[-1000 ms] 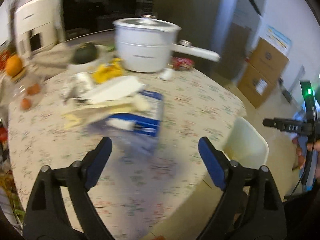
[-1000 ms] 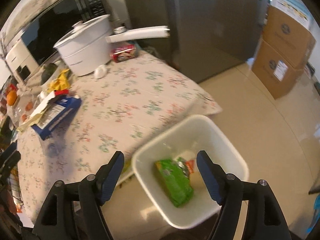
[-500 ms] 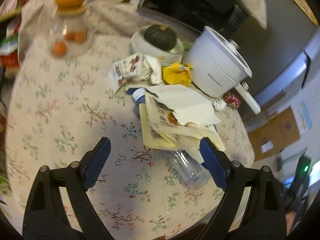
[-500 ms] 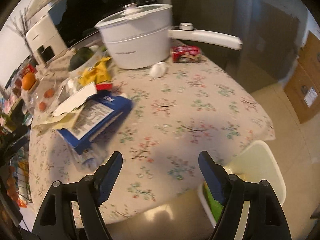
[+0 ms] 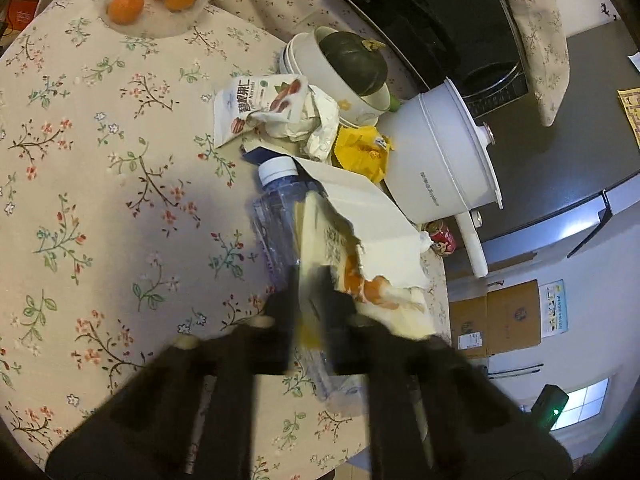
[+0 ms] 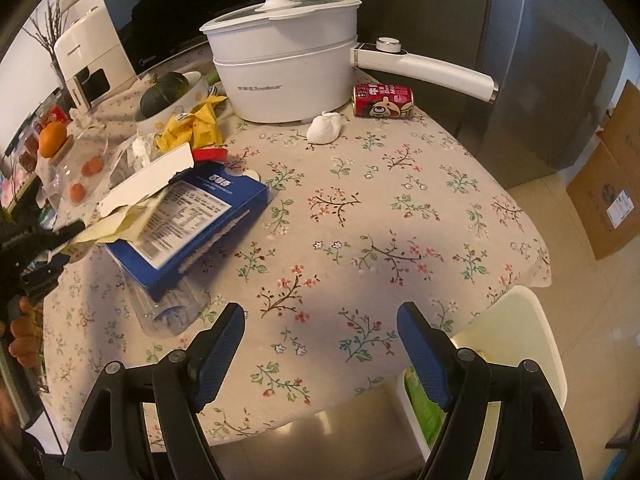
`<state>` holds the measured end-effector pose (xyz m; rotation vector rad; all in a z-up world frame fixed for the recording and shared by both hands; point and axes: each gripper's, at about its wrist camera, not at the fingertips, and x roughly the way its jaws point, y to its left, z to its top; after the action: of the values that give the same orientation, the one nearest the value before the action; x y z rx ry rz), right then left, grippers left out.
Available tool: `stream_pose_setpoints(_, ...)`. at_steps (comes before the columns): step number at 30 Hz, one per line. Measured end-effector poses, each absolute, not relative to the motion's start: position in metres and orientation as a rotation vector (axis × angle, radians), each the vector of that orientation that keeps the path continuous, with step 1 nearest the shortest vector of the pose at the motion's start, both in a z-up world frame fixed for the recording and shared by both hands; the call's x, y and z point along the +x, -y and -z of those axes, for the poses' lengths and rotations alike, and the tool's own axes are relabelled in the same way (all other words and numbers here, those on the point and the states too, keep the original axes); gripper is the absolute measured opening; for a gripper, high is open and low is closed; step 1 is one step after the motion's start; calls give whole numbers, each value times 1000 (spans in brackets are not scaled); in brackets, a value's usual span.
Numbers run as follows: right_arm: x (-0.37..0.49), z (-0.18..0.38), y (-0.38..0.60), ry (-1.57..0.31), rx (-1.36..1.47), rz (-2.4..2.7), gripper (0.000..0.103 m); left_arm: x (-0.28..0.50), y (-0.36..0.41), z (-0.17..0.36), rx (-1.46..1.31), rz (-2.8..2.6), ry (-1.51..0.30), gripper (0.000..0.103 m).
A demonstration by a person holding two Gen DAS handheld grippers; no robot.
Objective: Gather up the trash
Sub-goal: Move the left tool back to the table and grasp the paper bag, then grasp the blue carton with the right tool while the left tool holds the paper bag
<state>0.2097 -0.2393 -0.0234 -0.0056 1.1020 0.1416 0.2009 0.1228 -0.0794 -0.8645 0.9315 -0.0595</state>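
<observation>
Moved since earlier: your left gripper (image 5: 310, 304), formerly wide, now clenched on yellow wrapper (image 5: 320, 236). Right gripper (image 6: 320, 340): released, empty, above tablecloth (image 6: 360, 216).

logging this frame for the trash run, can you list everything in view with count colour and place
cooking pot: 1, white, lidded, table's far side
drink can: 1, red, lying beside the pot
tissue wad: 1, white, in front of the pot
squash: 1, dark green, in a white bowl
yellow wrapper: 1, beside the bowl
snack bag: 1, white, crumpled
blue box: 1, on the clear bottle
clear bottle: 1, white cap, lying under the pile
pale yellow packet: 1, atop the pile
bin: 1, white, below the table edge
left gripper: shut on the packet
right gripper: open, empty
</observation>
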Motion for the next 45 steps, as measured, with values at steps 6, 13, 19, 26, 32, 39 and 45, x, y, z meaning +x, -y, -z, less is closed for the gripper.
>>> stream_pose_setpoints(6, 211, 26, 235, -1109, -9, -148, 80, 185, -130, 55, -836, 117, -920, 1)
stream_pose_setpoints(13, 215, 30, 225, -1127, 33, -172, 80, 141, -155, 15, -770, 120, -868, 0)
stream_pose_setpoints(19, 225, 33, 206, -1149, 85, -208, 82, 100, -184, -13, -603, 12, -779, 0)
stream_pose_setpoints(26, 266, 23, 147, -1170, 98, -319, 84, 91, -208, -6, -558, -65, -791, 0)
stream_pose_setpoints(32, 269, 20, 60, -1104, -143, -381, 85, 94, -213, -4, -533, -104, -809, 0)
stream_pose_setpoints(39, 269, 49, -19, -1047, -358, -423, 85, 93, -218, -1, -520, -137, -830, 0)
stream_pose_setpoints(45, 282, 63, -36, -1007, -420, -380, 82, 93, -218, 0, -536, -135, -838, 0)
